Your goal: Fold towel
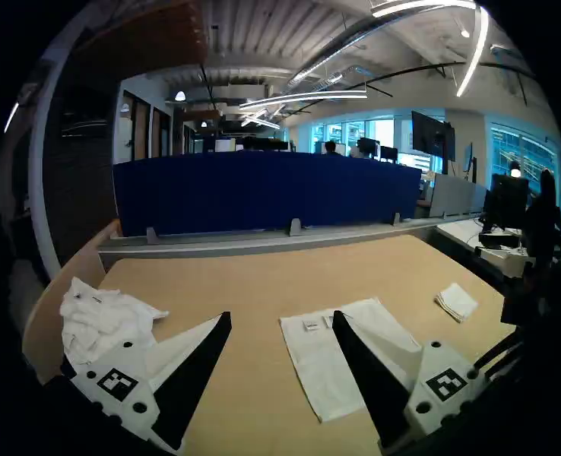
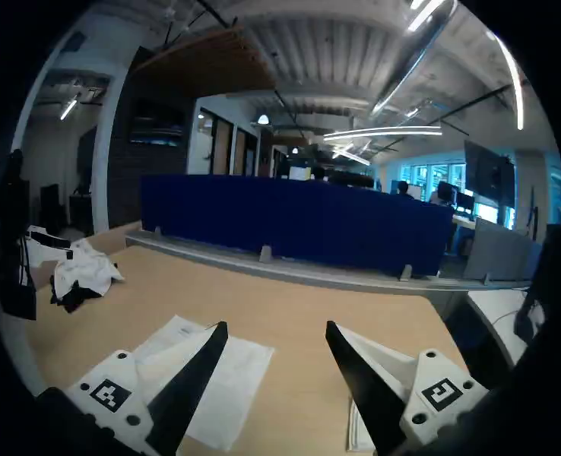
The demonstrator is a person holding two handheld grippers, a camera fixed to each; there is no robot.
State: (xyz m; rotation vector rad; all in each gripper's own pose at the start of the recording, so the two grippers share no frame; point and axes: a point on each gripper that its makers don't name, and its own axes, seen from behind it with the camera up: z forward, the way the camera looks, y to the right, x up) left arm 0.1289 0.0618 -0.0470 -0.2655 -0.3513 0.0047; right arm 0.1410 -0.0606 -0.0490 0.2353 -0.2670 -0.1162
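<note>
A white towel (image 1: 334, 357) lies flat on the wooden table (image 1: 280, 281), partly under my left gripper's right finger. My left gripper (image 1: 280, 319) hangs open above the table with nothing between its fingers. In the right gripper view the same flat towel (image 2: 231, 376) shows below the left finger of my right gripper (image 2: 274, 328), which is also open and holds nothing. A corner of another white cloth (image 2: 354, 425) peeks out beneath the right finger.
A crumpled pile of white cloth (image 1: 98, 319) sits at the table's left end, seen also as a heap (image 2: 79, 277) in the right gripper view. A small folded towel (image 1: 457, 301) lies at the far right. A blue partition (image 1: 265, 190) runs along the back edge.
</note>
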